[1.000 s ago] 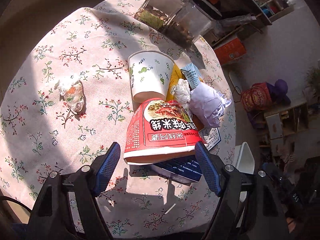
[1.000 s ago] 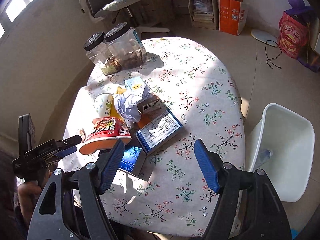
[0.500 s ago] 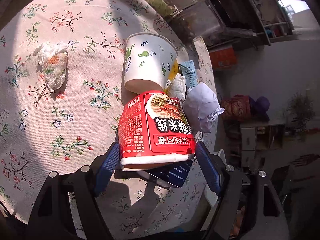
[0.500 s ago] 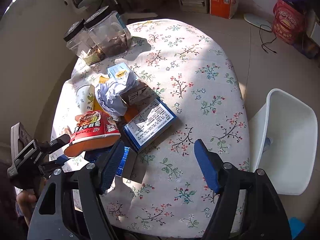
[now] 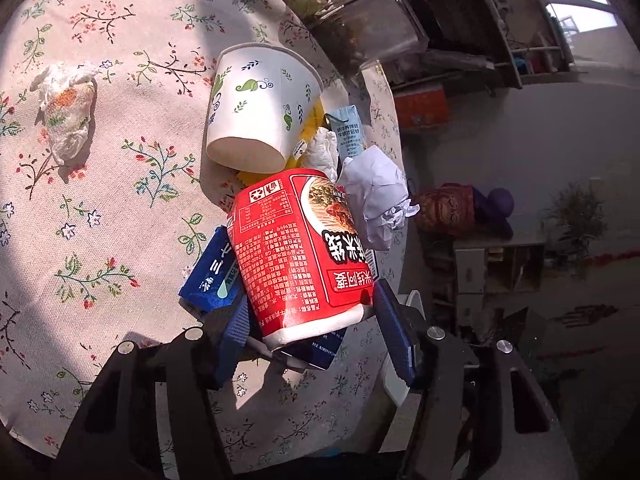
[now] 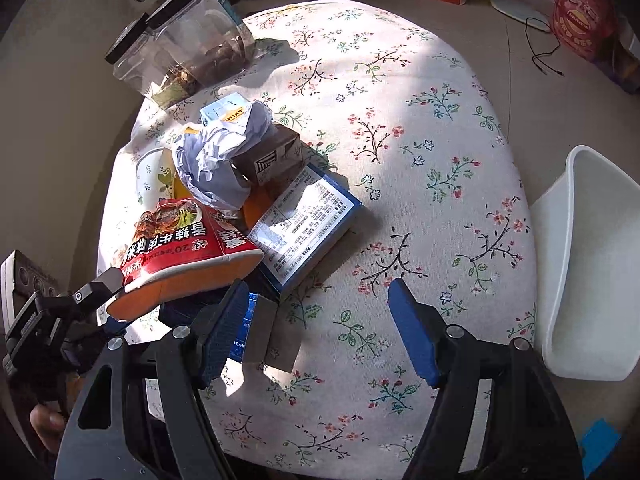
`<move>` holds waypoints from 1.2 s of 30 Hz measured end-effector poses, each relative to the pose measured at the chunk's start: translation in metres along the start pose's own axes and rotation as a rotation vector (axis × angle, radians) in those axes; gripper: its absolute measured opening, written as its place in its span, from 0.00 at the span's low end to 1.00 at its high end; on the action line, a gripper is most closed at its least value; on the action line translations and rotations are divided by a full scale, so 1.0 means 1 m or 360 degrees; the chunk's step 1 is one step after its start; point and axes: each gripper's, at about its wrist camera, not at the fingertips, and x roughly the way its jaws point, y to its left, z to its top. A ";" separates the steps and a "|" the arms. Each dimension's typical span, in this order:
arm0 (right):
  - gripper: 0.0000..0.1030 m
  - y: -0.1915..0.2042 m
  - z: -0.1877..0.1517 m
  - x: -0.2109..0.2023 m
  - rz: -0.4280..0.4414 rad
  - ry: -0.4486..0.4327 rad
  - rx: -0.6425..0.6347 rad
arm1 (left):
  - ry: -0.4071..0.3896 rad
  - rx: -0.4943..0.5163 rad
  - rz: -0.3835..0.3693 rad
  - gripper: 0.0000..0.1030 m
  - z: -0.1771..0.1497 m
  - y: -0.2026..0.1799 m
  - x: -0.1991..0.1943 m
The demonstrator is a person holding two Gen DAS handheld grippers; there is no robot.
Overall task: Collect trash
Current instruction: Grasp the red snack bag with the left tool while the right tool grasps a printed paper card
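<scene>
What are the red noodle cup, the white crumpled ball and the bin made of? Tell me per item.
Red noodle cup: probably coated paperboard, with glossy print and a rolled white rim, dented where the left hand-held gripper squeezes it.
White crumpled ball: paper, matte, with sharp creases.
Bin: likely plastic, with smooth, white, moulded walls.

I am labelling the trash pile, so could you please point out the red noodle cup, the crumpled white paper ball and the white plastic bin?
Red paper noodle cup (image 5: 296, 248): left wrist view, printed side wall.
Crumpled white paper ball (image 6: 218, 156): right wrist view, creased middle.
White plastic bin (image 6: 600, 264): right wrist view, inner wall.
</scene>
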 end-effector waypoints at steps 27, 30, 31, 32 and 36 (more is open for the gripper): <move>0.19 -0.015 0.005 0.067 0.0345 0.0062 0.0515 | -0.0196 0.0504 0.0047 0.23 0.000 -0.053 -0.016; 0.10 -0.009 0.010 0.061 0.0349 0.0002 0.0475 | -0.0207 0.0539 0.0052 0.23 0.000 -0.058 -0.016; 0.07 -0.006 0.011 0.057 0.0358 -0.0017 0.0457 | -0.0212 0.0548 0.0054 0.23 0.000 -0.059 -0.016; 0.06 -0.004 0.013 0.053 0.0365 -0.0040 0.0440 | -0.0213 0.0557 0.0051 0.23 -0.001 -0.059 -0.016; 0.00 0.004 0.017 0.033 0.0369 -0.0106 0.0362 | -0.0232 0.0606 0.0038 0.23 -0.002 -0.068 -0.018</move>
